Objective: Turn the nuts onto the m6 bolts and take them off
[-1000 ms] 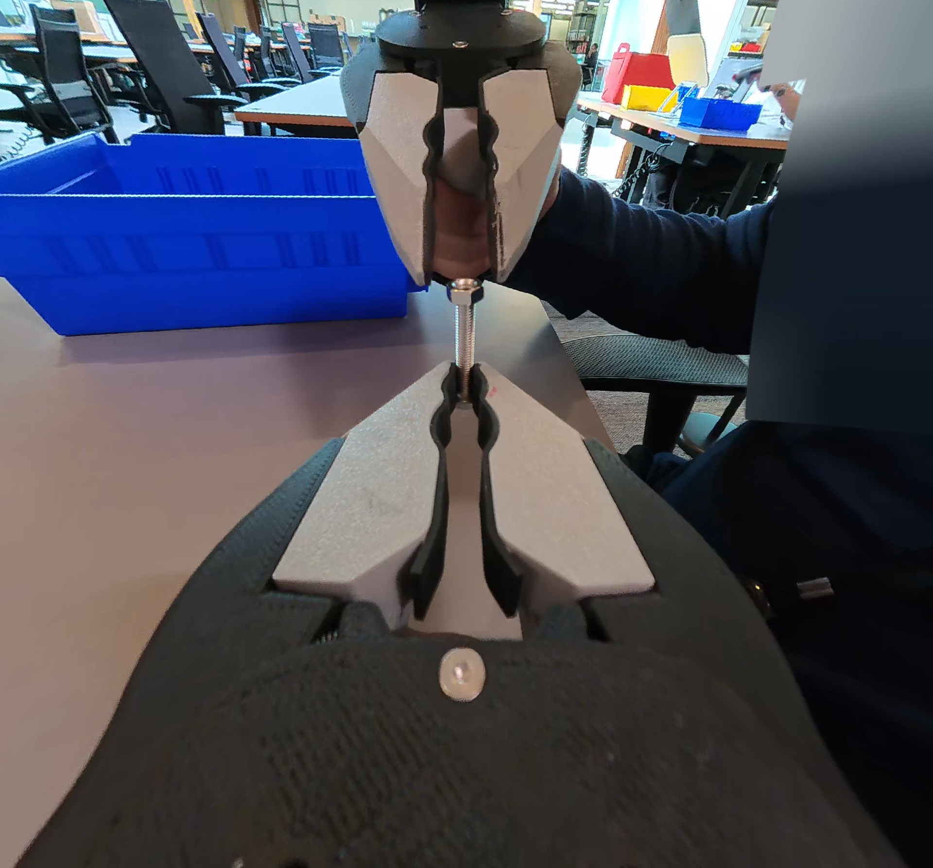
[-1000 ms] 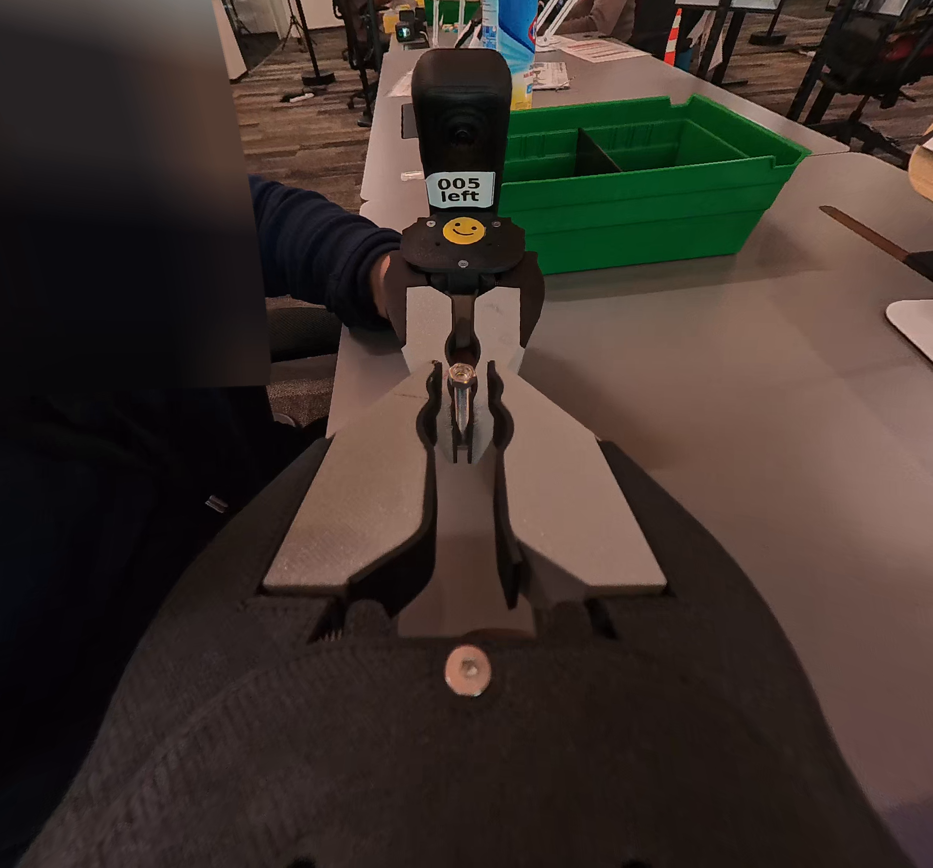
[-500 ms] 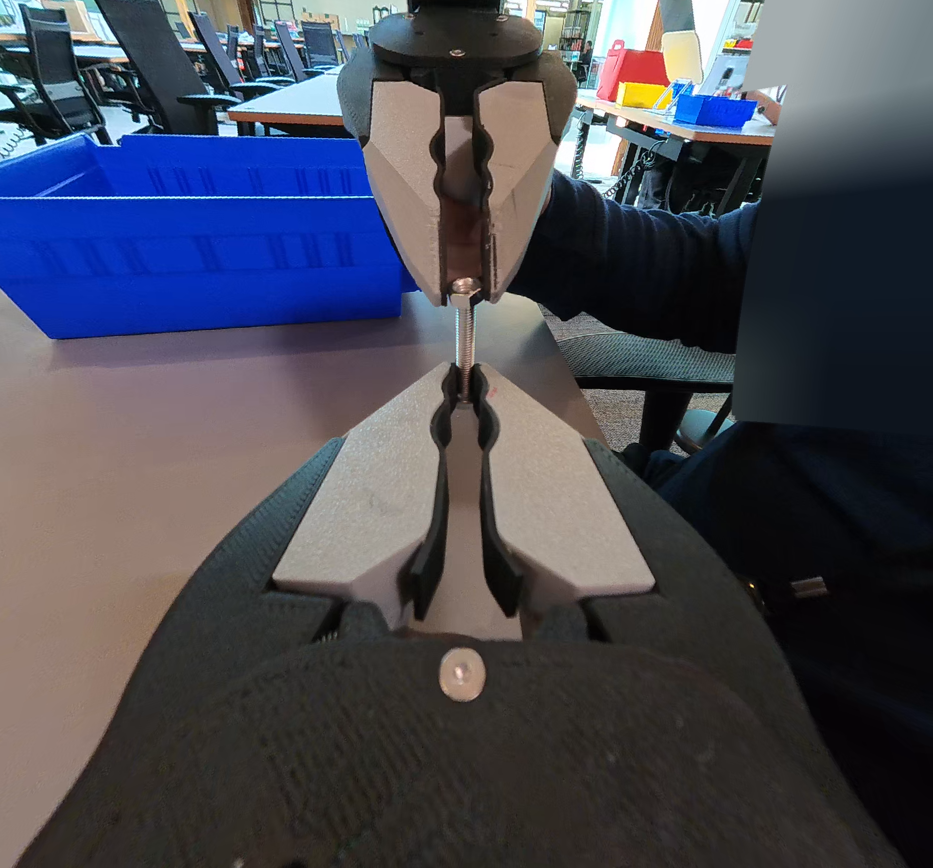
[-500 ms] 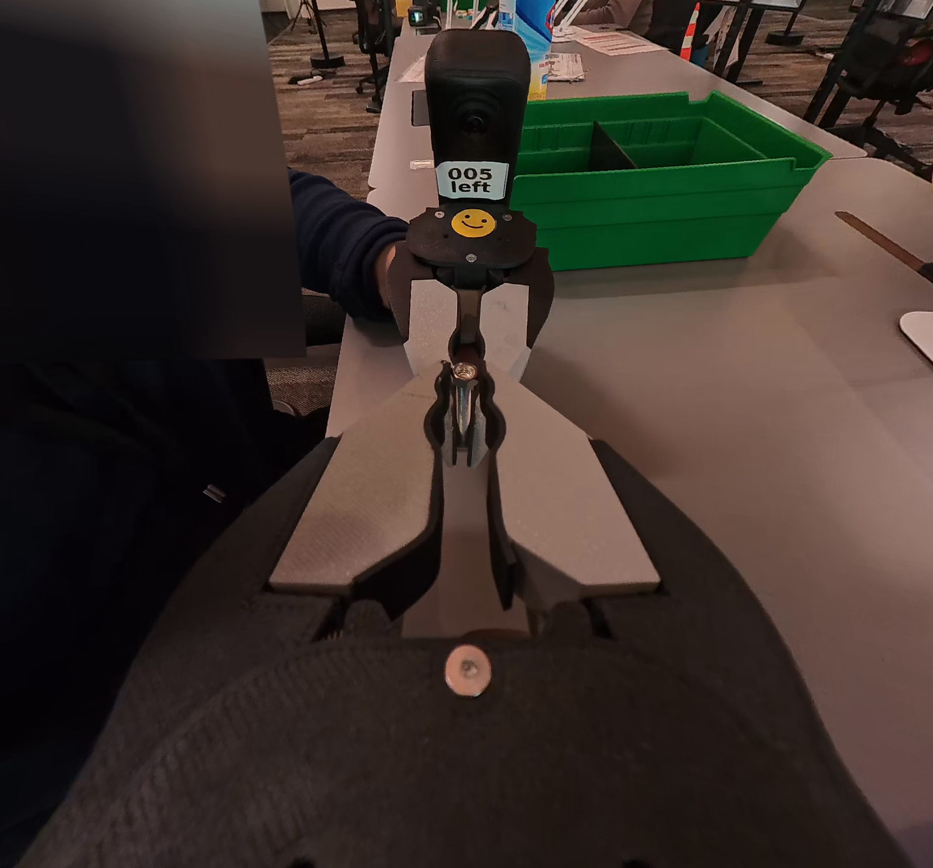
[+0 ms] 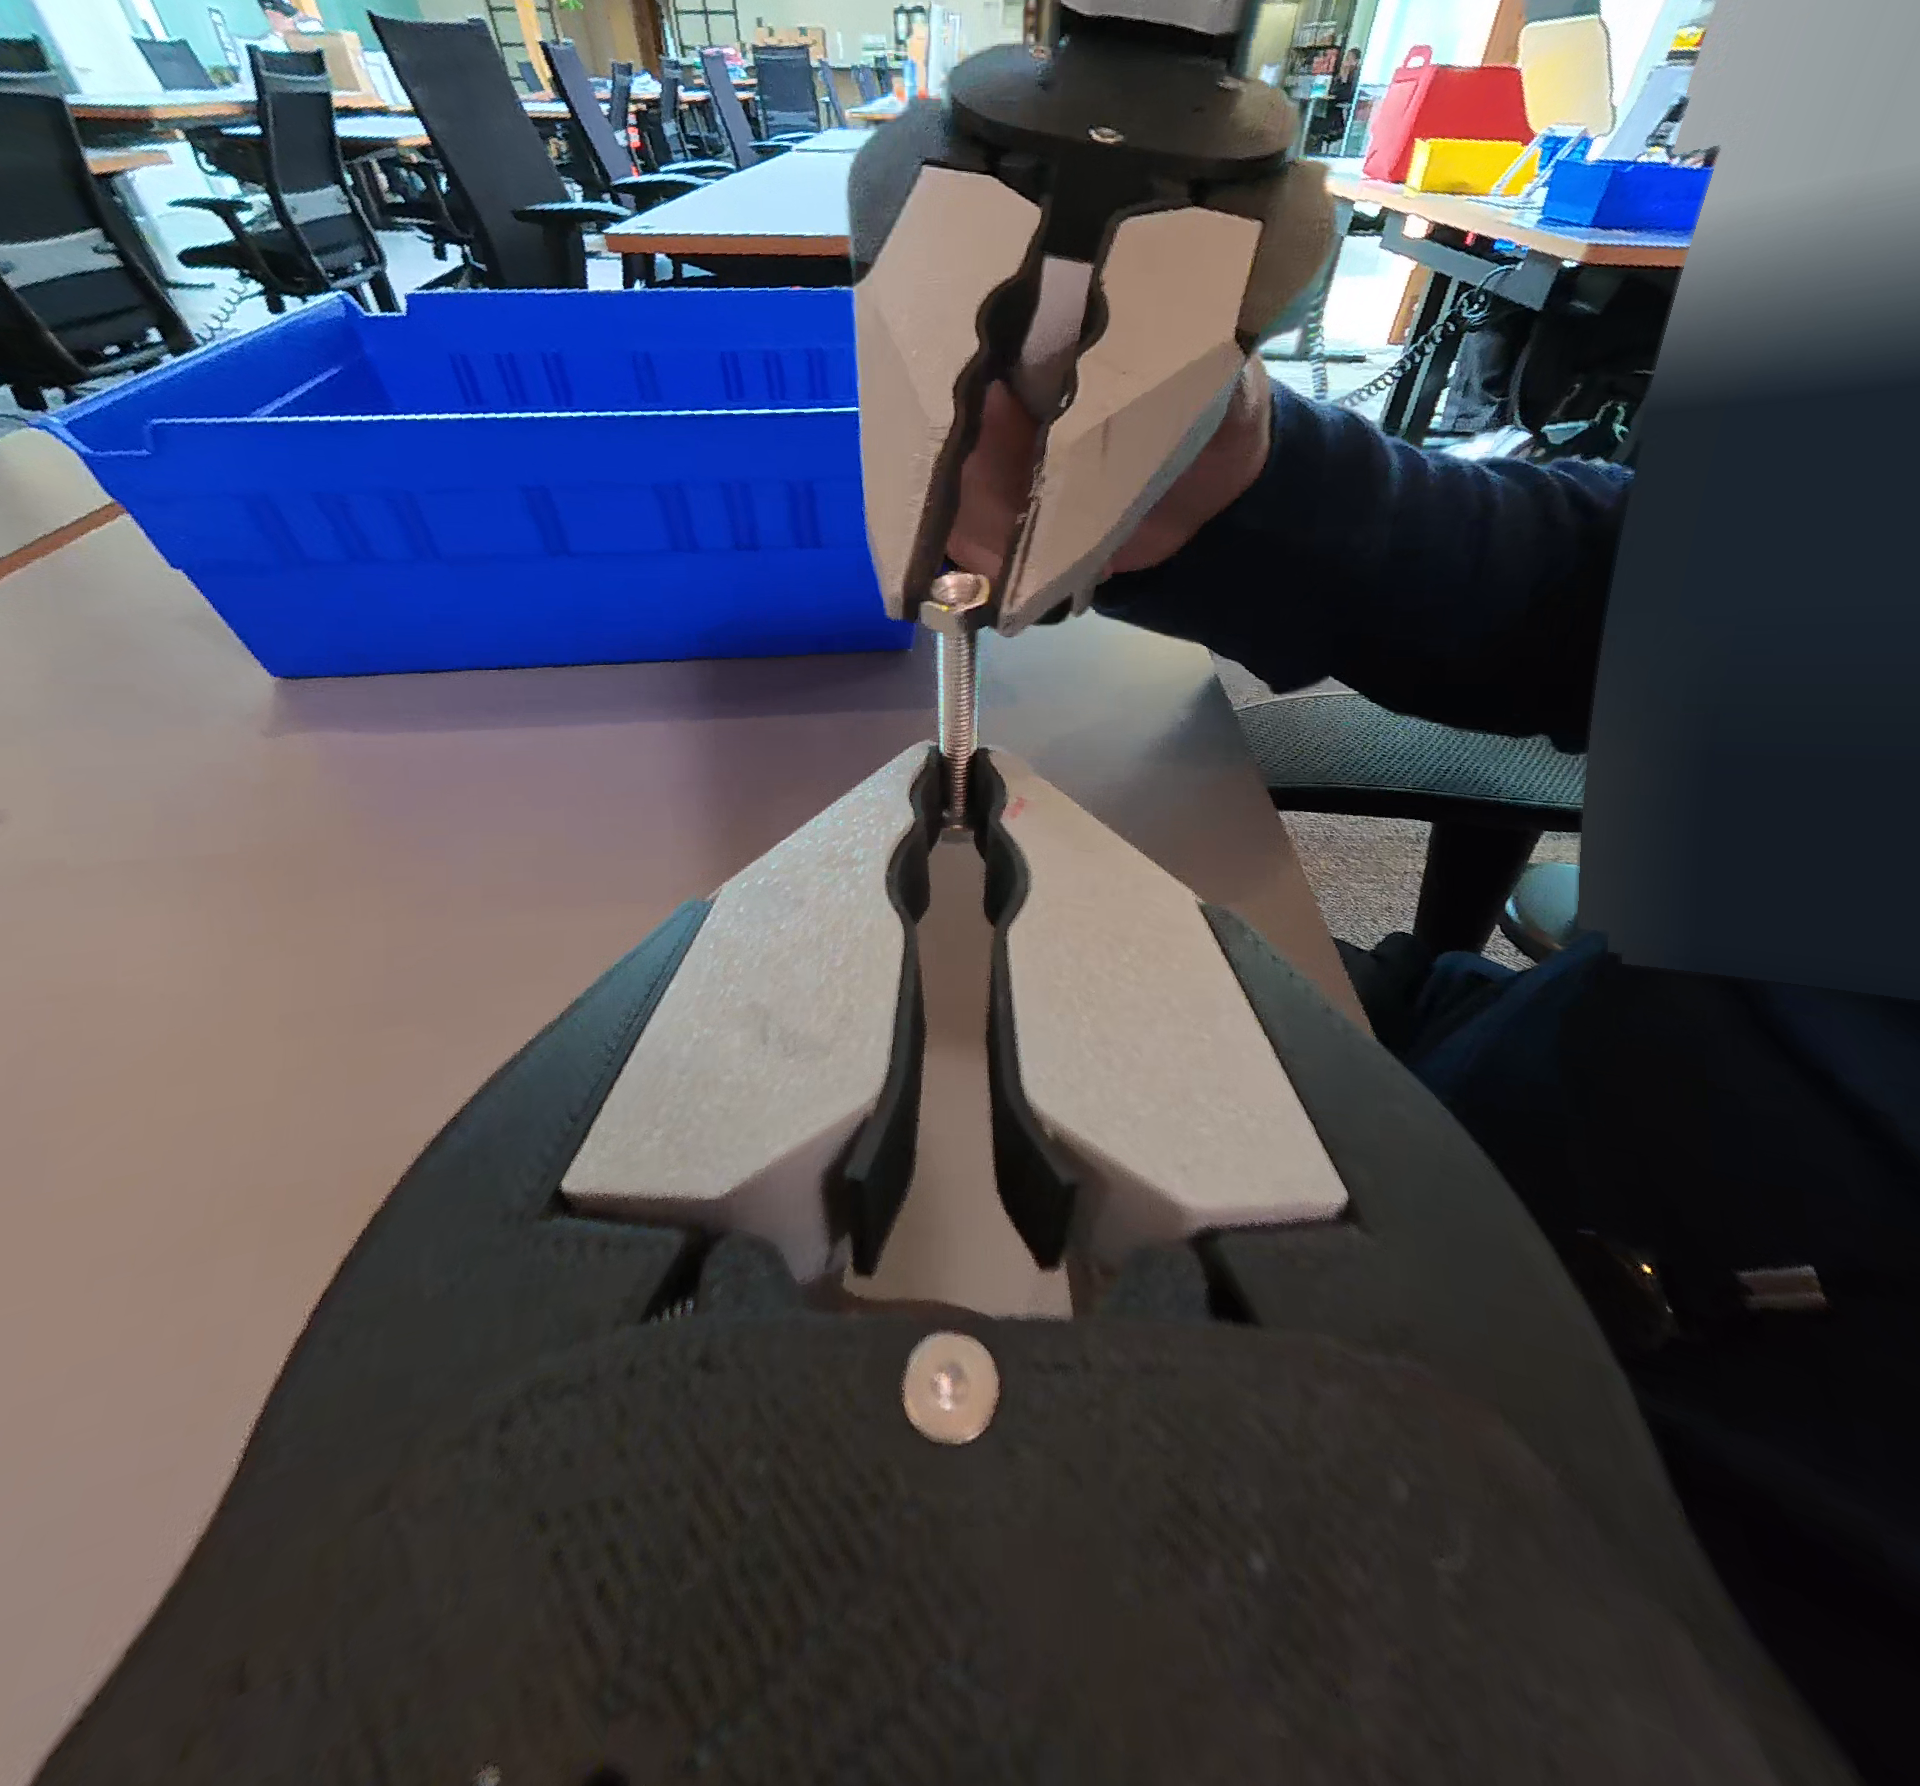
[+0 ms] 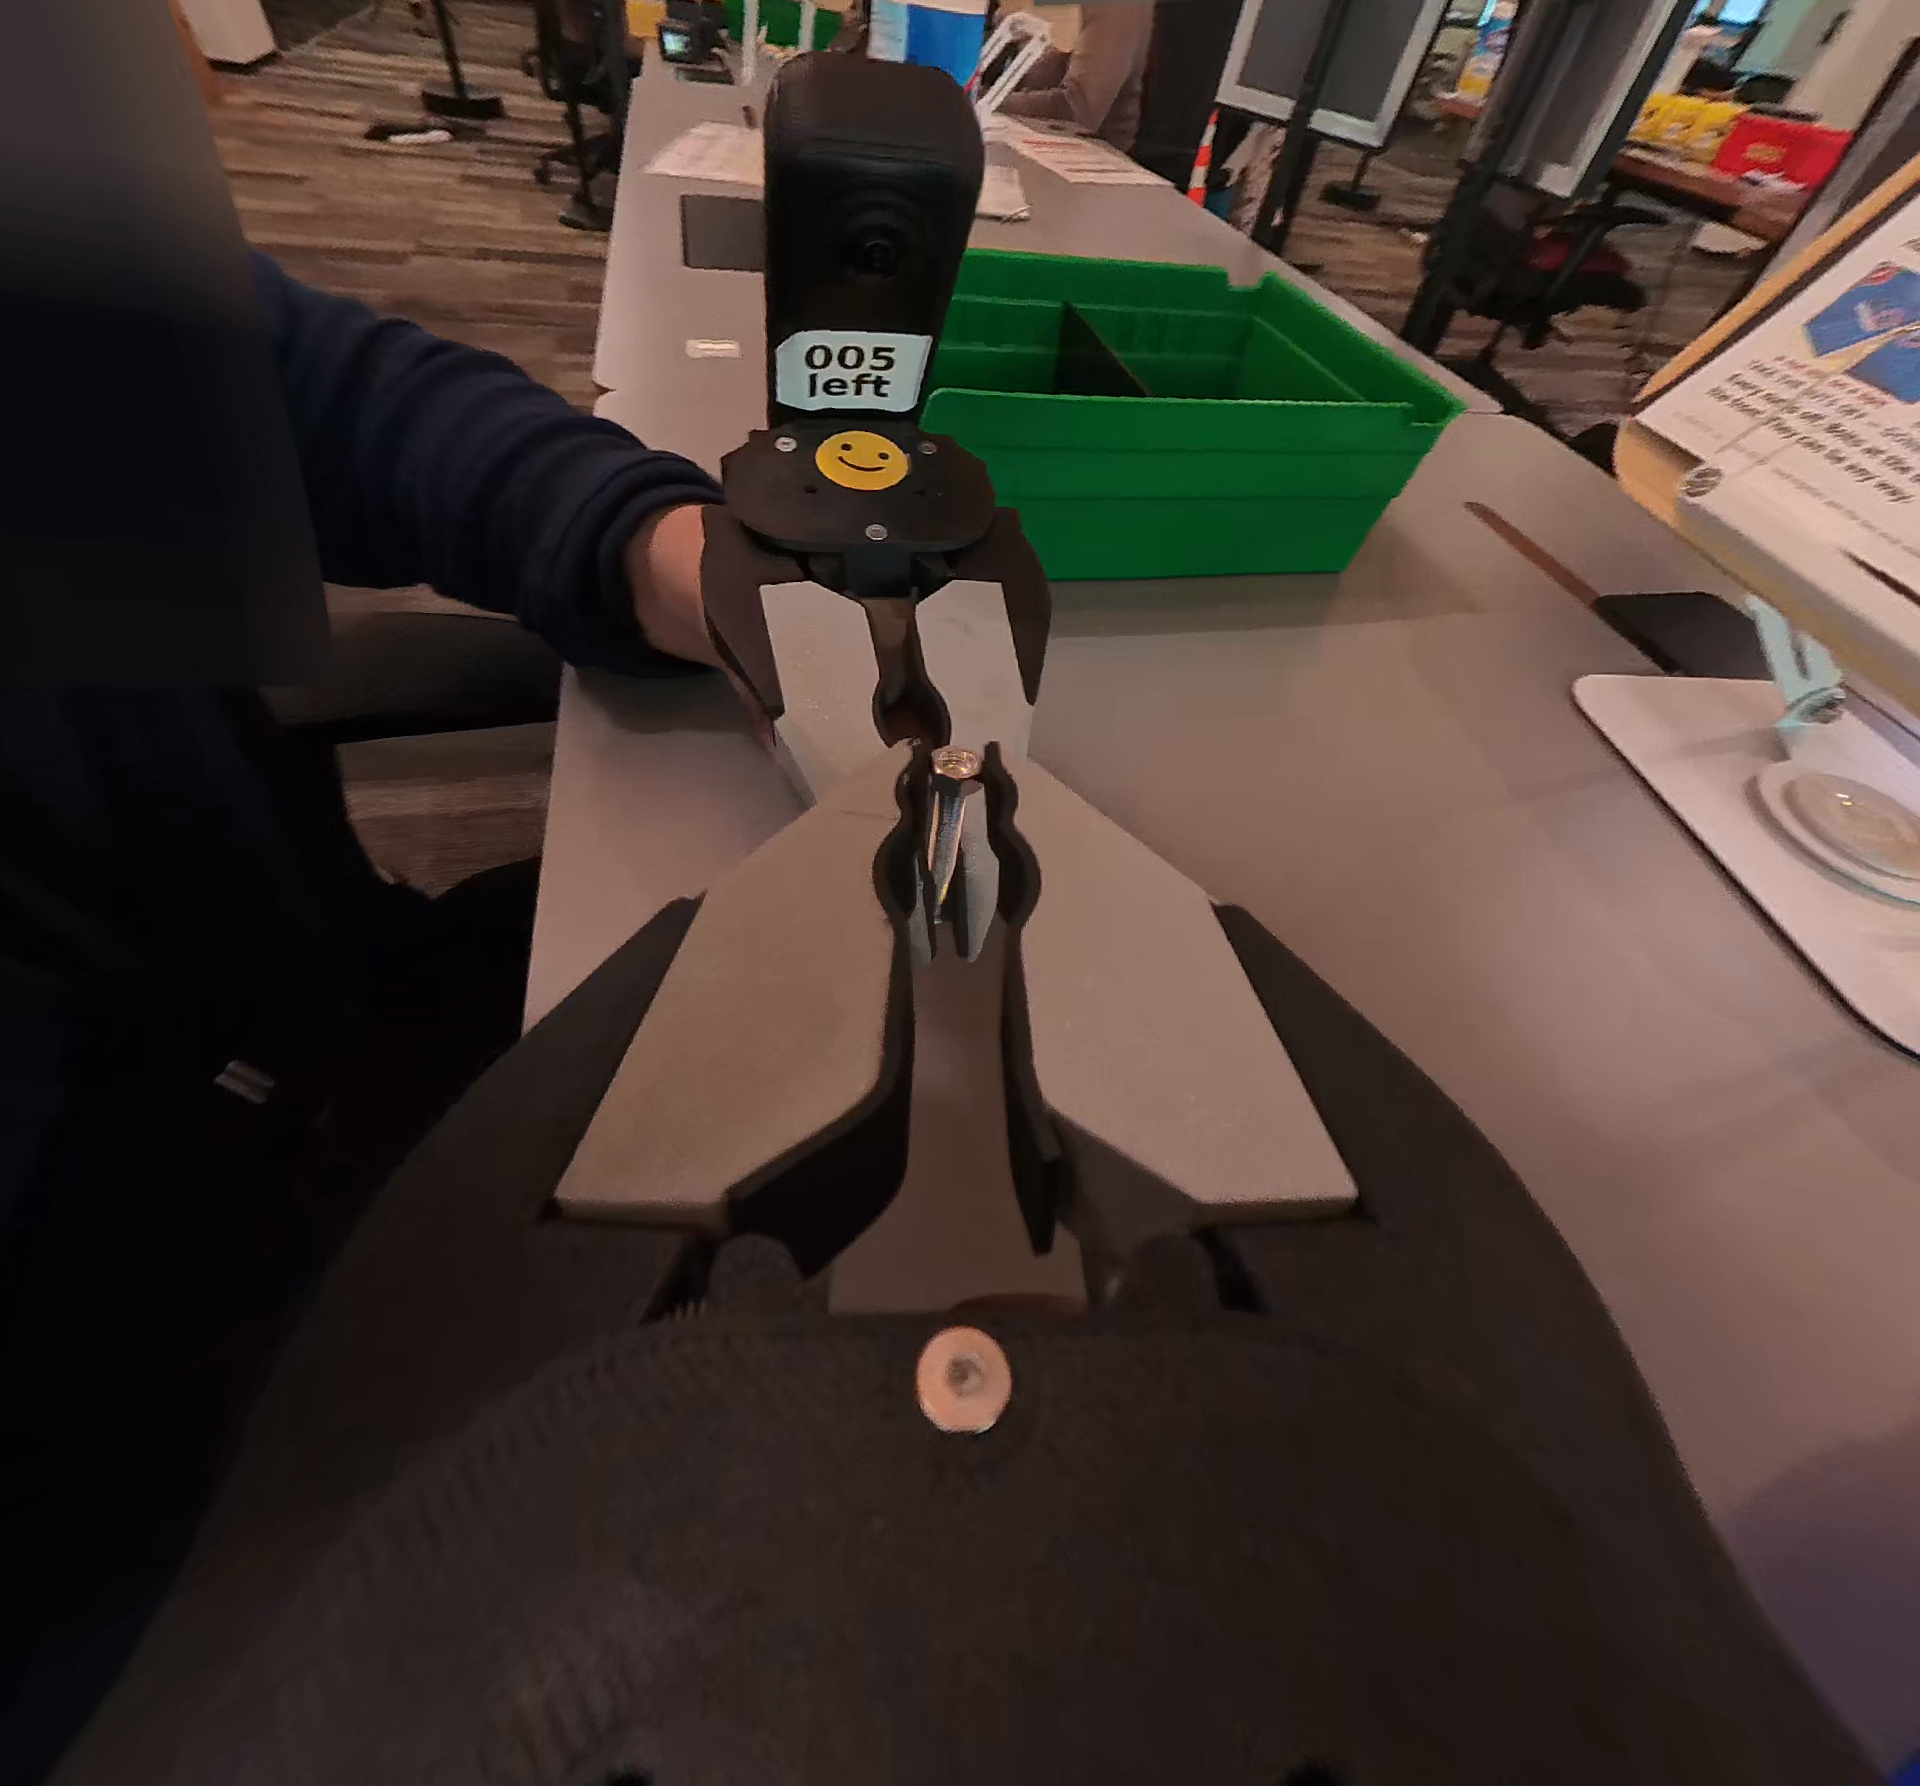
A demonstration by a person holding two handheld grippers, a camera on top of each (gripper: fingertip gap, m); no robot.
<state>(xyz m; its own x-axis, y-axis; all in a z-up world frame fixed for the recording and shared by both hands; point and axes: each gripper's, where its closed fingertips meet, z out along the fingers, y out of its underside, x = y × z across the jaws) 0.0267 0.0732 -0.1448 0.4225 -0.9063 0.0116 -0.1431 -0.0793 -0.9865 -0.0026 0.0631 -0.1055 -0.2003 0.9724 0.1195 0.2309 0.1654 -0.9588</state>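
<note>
Our left tongs [image 5: 956,801] clamp the threaded steel bolt [image 5: 956,697] as an anchor, so our right tongs [image 5: 961,598] can pinch and turn its hexagonal steel nut [image 5: 954,596].

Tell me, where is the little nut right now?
In the left wrist view the nut sits at the far tip of the bolt, between the right gripper fingertips, in front of the blue bin.

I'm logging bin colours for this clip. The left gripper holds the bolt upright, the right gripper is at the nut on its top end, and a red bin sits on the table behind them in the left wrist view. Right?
Not quite: the bin is blue, not red, as the left wrist view shows. The rest stands: the left gripper holds the bolt upright, and the right gripper is at the nut on its top end.
</note>
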